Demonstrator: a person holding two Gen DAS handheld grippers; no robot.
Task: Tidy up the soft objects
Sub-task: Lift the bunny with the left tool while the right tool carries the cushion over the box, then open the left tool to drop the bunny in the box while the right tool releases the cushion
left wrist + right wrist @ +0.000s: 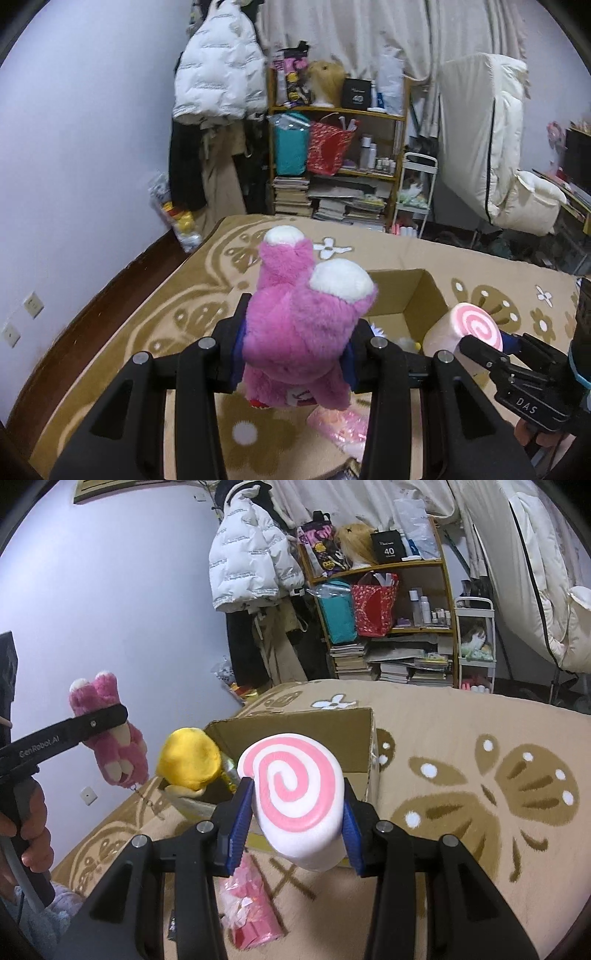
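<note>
My left gripper (295,350) is shut on a pink plush bear (303,325) and holds it in the air to the left of an open cardboard box (424,295). In the right wrist view the bear (110,738) hangs from the left gripper (107,716). My right gripper (295,827) is shut on a white cushion with a pink swirl (295,794) just in front of the box (332,723). The cushion (465,332) also shows in the left wrist view. A yellow plush toy (188,760) sticks out of the box.
The box stands on a bed with a beige patterned blanket (480,775). A pink plastic packet (251,908) lies on the blanket below the grippers. A cluttered shelf (388,602), coats (251,561) and a folded white mattress (480,147) stand behind the bed.
</note>
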